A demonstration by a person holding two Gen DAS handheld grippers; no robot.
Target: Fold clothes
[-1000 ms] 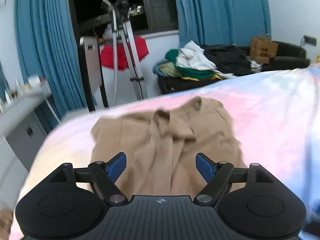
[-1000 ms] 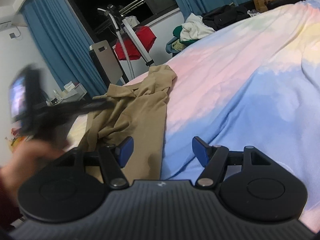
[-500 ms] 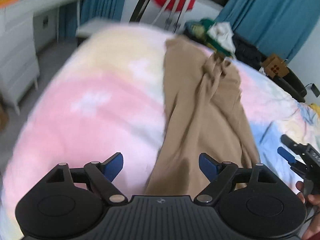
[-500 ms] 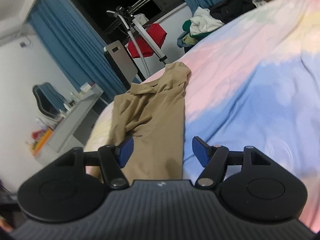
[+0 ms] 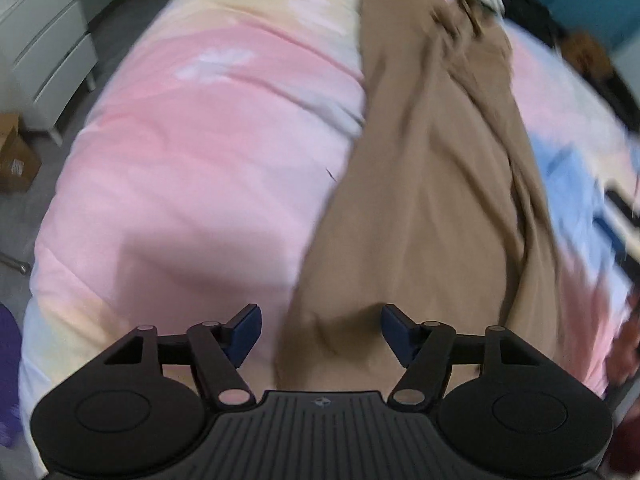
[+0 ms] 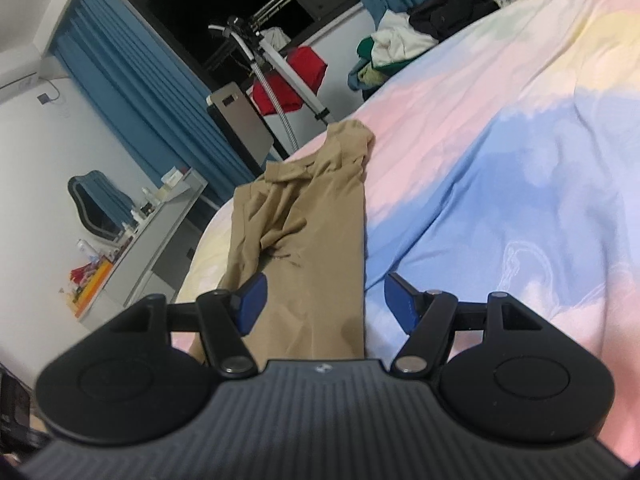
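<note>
A tan garment [image 5: 432, 184] lies stretched lengthwise on the pastel pink, blue and yellow bedspread [image 5: 192, 152]. It is wrinkled along its right side. My left gripper [image 5: 320, 330] is open, just above the garment's near end. In the right wrist view the same garment [image 6: 316, 232] runs away from me, collar end far. My right gripper [image 6: 322, 300] is open and hovers over the garment's near right edge. Neither gripper holds anything.
A pile of clothes [image 6: 392, 52] sits beyond the bed's far end. A garment steamer stand [image 6: 272, 60] and blue curtains [image 6: 152, 88] stand by the window. A grey desk [image 6: 160, 224] is left of the bed. A cardboard box [image 5: 16, 160] is on the floor.
My left gripper swung from a low view along the bed to looking down over the garment's near end. My right gripper moved closer over the garment's near right edge. Both stayed open.
</note>
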